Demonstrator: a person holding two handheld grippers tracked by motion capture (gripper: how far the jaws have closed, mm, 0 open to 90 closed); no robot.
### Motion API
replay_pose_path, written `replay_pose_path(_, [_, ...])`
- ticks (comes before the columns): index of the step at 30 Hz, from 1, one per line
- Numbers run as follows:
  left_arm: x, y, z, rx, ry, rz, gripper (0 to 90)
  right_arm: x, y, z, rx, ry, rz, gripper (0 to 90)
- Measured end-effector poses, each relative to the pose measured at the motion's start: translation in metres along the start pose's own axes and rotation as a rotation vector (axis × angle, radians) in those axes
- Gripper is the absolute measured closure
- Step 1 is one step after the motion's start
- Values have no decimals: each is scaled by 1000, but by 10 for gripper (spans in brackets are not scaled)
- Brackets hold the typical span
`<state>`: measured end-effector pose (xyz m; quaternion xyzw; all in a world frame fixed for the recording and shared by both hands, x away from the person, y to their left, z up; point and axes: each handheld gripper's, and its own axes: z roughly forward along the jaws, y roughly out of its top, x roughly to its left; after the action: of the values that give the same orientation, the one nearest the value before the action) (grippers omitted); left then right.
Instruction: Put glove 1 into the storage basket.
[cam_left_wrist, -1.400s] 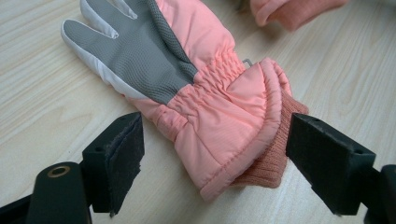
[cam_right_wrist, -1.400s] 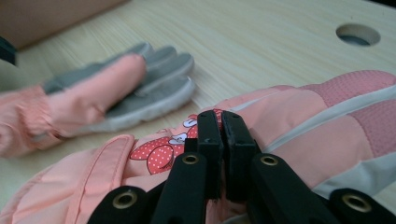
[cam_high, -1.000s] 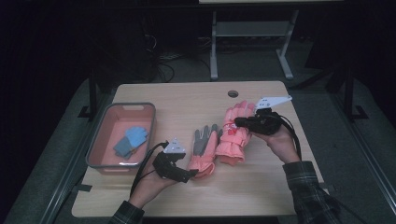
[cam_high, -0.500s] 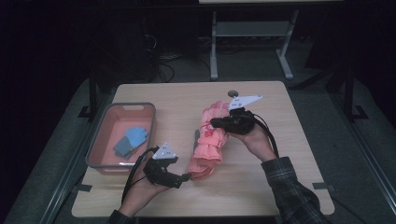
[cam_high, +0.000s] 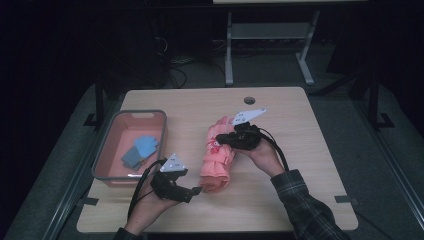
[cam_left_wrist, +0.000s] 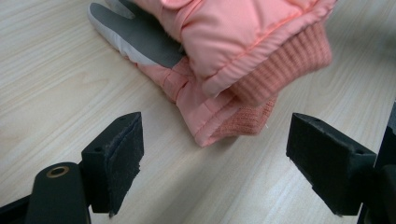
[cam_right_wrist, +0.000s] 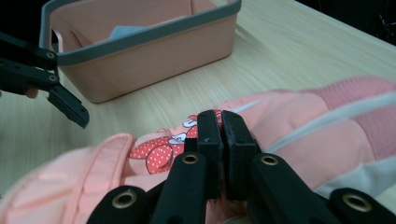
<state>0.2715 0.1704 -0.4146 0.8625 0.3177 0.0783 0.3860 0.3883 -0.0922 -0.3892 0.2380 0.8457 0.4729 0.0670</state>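
R gripper (cam_high: 223, 140) clamped on pink glove (cam_high: 217, 160) — L gripper (cam_high: 192, 192) open, just beside cuff.

Two pink padded gloves (cam_high: 218, 155) lie stacked on the wooden table, just right of the tray — one laid over the other, cuffs toward the person, fingertips pointing away. The upper glove (cam_left_wrist: 243, 42) is puffy and quilted, with a ribbed knit cuff that overhangs the cuff of the lower glove (cam_left_wrist: 219, 116). The lower one lies flat on the wood, and its grey palm patch with pale edging sticks out to one side. On the back of the upper glove sits a red bow with white dots (cam_right_wrist: 156, 156) — a small cartoon decoration.
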Motion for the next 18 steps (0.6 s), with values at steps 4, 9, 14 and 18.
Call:
replay_pose_path(4, [0, 1, 1, 1, -1, -3, 186, -2, -8, 8, 29, -10, -15, 871])
replay_pose_path(9, [0, 1, 2, 4, -2, -2, 185, -3, -14, 16, 68, -15, 1, 870])
replay_pose_path(14, [-1, 1, 3, -1, -3, -10, 185, -6, -20, 20, 88, -7, 5, 864])
replay_pose_path(18, [-1, 2, 3, -4, -4, -8, 185, -7, -24, 21, 93, -3, 11, 843])
